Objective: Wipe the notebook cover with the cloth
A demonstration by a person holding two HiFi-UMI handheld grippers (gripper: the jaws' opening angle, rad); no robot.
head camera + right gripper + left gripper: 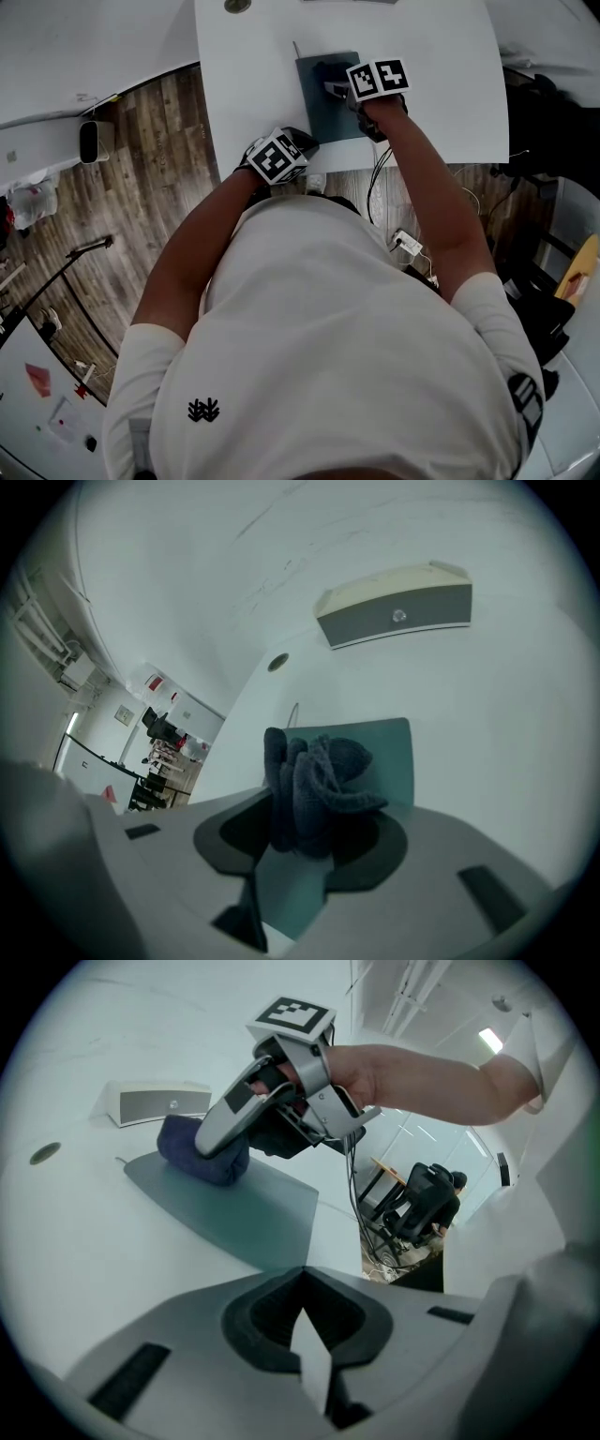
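Notebook: dark teal cover, lying flat on the white table, at 12 o'clock from the person in the head view.
Cloth: dark blue and bunched into a wad, resting on the cover toward its 12 o'clock end.
Right gripper: reaches over the notebook from about 4 o'clock. Its jaws are clamped on the cloth, with folds bulging out past the tips and the teal cover right beneath.
Seen from the left gripper view: the right gripper slopes down onto the cloth, which touches the cover near its far end.
Left gripper: at the notebook's 7 o'clock corner. Whether it touches the cover cannot be told.
Left jaws: drawn almost together, only a thin pale sliver showing between them, nothing held.
Grey-fronted box: on the table at 12 o'clock beyond the notebook, well apart from it.
Round hole: in the tabletop at 11 o'clock from the notebook.
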